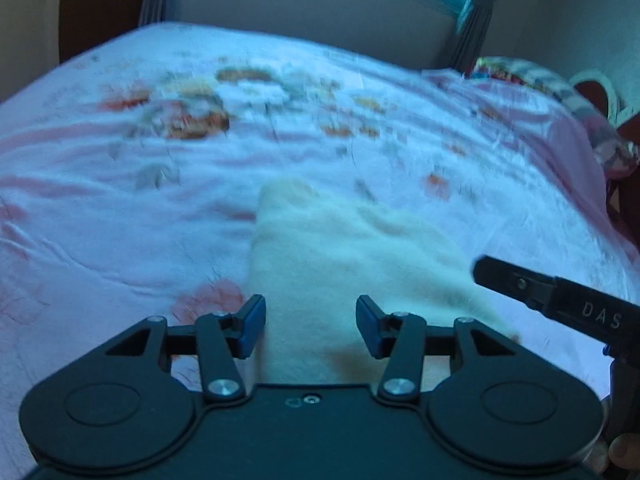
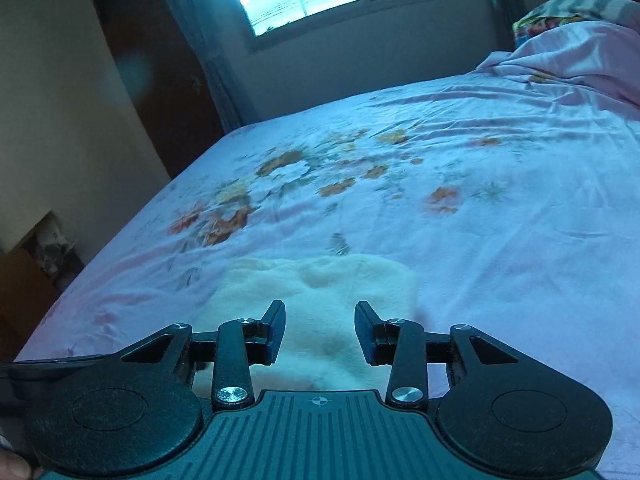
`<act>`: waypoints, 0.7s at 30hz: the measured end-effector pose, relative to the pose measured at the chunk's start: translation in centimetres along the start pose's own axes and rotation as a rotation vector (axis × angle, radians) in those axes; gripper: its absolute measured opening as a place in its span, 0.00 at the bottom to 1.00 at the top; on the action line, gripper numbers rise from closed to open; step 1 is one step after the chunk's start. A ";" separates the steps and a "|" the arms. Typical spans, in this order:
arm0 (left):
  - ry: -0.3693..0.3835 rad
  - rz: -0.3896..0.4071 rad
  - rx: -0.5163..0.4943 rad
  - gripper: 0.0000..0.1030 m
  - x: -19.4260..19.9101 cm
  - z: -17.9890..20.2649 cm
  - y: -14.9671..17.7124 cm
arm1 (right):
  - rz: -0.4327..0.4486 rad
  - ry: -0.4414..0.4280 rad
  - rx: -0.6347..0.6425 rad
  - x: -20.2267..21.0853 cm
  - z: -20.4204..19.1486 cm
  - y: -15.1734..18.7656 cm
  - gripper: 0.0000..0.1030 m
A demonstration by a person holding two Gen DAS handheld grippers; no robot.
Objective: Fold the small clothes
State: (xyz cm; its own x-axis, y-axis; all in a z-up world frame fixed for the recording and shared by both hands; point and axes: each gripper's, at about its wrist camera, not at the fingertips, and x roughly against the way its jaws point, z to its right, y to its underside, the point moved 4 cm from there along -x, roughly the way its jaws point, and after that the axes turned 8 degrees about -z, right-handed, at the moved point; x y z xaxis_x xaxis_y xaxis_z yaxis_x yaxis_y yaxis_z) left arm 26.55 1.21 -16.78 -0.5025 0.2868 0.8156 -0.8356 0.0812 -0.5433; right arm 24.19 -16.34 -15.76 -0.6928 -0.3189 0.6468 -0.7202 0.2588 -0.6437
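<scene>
Cream fleece garment [image 2: 320,300] on pink, orange-flowered bedsheet [image 2: 500,240]

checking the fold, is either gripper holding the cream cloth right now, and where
Nothing is held: the left gripper and right gripper are open above the cream cloth.

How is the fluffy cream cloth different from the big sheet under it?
The fluffy cream cloth is plain, with no pattern; the bed sheet is pale pink with orange flowers. The cloth is small and lies in one spot near the grippers; the sheet covers the whole bed. The cloth looks thick and fuzzy; the sheet looks thin, smooth and creased. Both are soft fabric lying flat.
</scene>
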 end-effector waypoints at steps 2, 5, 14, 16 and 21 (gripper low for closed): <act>-0.039 -0.007 0.003 0.47 -1.3 0.0 0.5 | -0.090 0.035 0.036 -2.6 0.0 1.3 0.38; -0.074 -0.018 -0.021 0.54 -2.2 0.2 0.6 | -0.163 0.105 0.080 -5.5 1.5 3.1 0.37; -0.112 -0.035 -0.055 0.57 0.5 1.1 2.3 | -0.098 0.073 0.087 -0.1 -0.4 3.5 0.38; -0.126 -0.040 -0.079 0.60 1.0 1.5 3.4 | -0.102 0.067 0.114 0.9 -1.3 4.9 0.38; -0.156 -0.060 -0.087 0.65 1.4 2.2 6.2 | -0.205 0.107 0.132 0.0 -0.8 8.8 0.38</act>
State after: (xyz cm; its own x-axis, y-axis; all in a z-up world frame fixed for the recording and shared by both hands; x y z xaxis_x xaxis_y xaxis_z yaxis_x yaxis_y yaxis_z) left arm 20.17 0.01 -18.60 -0.4866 0.1276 0.8643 -0.8460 0.1782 -0.5026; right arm 17.87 -13.29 -21.07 -0.5379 -0.2523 0.8043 -0.8397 0.0757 -0.5378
